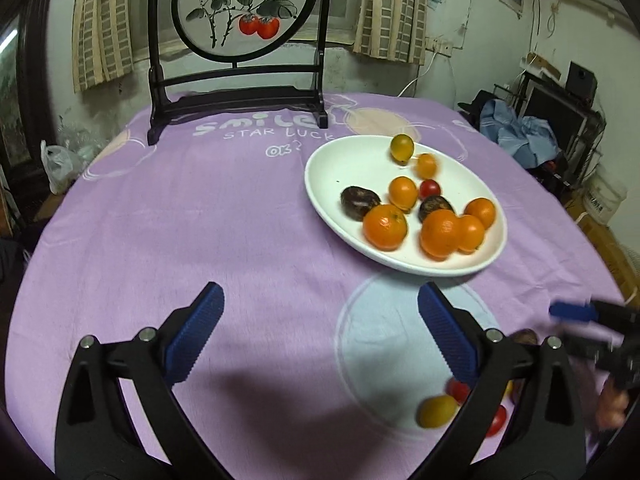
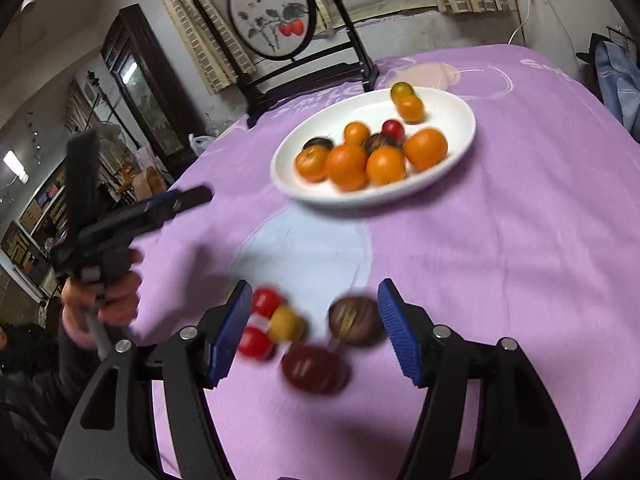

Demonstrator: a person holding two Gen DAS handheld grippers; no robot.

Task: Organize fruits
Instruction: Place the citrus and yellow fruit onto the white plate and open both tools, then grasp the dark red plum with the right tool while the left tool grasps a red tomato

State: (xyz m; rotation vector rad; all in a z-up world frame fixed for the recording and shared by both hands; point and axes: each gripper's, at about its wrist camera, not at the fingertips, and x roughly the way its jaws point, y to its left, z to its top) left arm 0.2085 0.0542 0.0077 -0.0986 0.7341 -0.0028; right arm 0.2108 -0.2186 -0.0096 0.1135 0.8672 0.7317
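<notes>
A white oval plate (image 1: 340, 160) (image 2: 452, 108) on the purple tablecloth holds several oranges (image 1: 385, 227) (image 2: 346, 167), dark brown fruits (image 1: 357, 199), a red tomato (image 1: 429, 188) and a yellow-green one (image 1: 401, 147). Loose fruit lies on the cloth near me: a brown fruit (image 2: 355, 321), a dark red one (image 2: 314, 369), red tomatoes (image 2: 265, 301) and a yellow tomato (image 2: 285, 322) (image 1: 437, 411). My right gripper (image 2: 312, 330) is open and empty, its jaws on either side of this loose fruit. My left gripper (image 1: 320, 332) is open and empty over bare cloth.
A black-framed round painted screen (image 1: 240, 12) stands at the table's far edge. A dark cabinet (image 2: 140, 80) and shelves are off the left, clutter and blue cloth (image 1: 516, 128) off the right. The left gripper shows in the right wrist view (image 2: 120, 216).
</notes>
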